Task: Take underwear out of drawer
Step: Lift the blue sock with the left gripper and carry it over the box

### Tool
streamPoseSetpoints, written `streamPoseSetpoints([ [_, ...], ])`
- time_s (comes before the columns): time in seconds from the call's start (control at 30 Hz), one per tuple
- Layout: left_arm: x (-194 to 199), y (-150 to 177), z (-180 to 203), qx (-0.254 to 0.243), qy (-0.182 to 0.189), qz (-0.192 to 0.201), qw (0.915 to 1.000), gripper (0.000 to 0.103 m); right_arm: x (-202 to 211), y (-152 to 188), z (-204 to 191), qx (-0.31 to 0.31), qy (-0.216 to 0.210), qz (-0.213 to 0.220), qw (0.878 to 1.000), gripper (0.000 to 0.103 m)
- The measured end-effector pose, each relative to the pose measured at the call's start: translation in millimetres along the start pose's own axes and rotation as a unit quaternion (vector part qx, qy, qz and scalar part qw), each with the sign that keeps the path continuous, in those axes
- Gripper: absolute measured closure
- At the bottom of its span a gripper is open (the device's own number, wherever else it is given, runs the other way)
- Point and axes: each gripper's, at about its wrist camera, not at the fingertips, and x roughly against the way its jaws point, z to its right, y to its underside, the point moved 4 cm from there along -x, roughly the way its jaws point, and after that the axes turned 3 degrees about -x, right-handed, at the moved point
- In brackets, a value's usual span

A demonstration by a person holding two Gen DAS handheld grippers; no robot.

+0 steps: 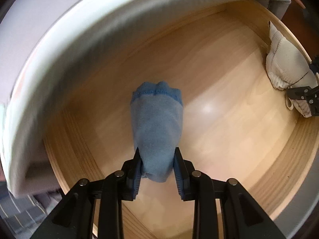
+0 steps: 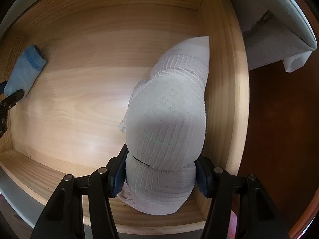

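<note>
Left gripper (image 1: pixel 157 167) pinches blue roll (image 1: pixel 156 131) mid-drawer (image 1: pixel 219 91), bare wood all round; right gripper (image 2: pixel 160 171) clamps white bundle (image 2: pixel 167 123) against the three-o'clock wall

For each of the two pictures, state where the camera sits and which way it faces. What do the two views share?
Left wrist: on the left gripper, facing down into the wooden drawer; its fingers pinch the blue cloth.
Right wrist: on the right gripper, facing down; its fingers clamp the white bundle.
Shared: the drawer, both cloths, and each other's gripper at the edge.
</note>
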Motion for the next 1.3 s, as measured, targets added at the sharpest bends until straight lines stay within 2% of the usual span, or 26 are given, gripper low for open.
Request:
streamPoseSetpoints([
  [0.17,-3,5,0,0.052,0.039,-0.038,0.9972,0.074,0,0,-1,0.003,0.0,0.0,1.0,0.047],
  [0.37,-5,10,-4,0.126,0.071,-0.069,0.9871,0.074,0,0,0,0.006,-0.002,0.002,1.0,0.047],
  [0.5,-6,41,11,0.161,0.085,-0.08,0.98,0.074,0,1,0,0.009,-0.002,0.003,1.0,0.047],
  [0.57,-6,45,9,0.184,0.1,-0.082,0.9743,0.074,0,2,0,0.011,-0.002,0.003,1.0,0.047],
  [0.63,-9,55,13,0.194,0.103,-0.079,0.9724,0.074,0,1,-1,0.013,-0.001,0.003,1.0,0.047],
  [0.73,-7,60,5,0.205,0.093,-0.065,0.9721,0.07,0,2,-1,0.013,-0.002,0.003,1.0,0.047],
  [0.77,-3,73,4,0.204,0.089,-0.062,0.9729,0.068,1,2,-1,0.013,-0.003,0.003,1.0,0.047],
  [0.8,6,68,0,0.205,0.087,-0.058,0.9733,0.064,1,3,-1,0.013,-0.003,0.003,1.0,0.047],
  [1.0,27,66,4,0.205,0.075,-0.044,0.9748,0.058,0,2,-1,0.017,0.0,0.002,1.0,0.046],
  [1.07,22,63,4,0.206,0.065,-0.049,0.9752,0.049,0,3,-1,0.018,0.001,0.002,1.0,0.046],
  [1.3,8,60,20,0.212,0.057,-0.058,0.9738,0.048,-1,4,-1,0.022,0.006,-0.001,1.0,0.044],
])
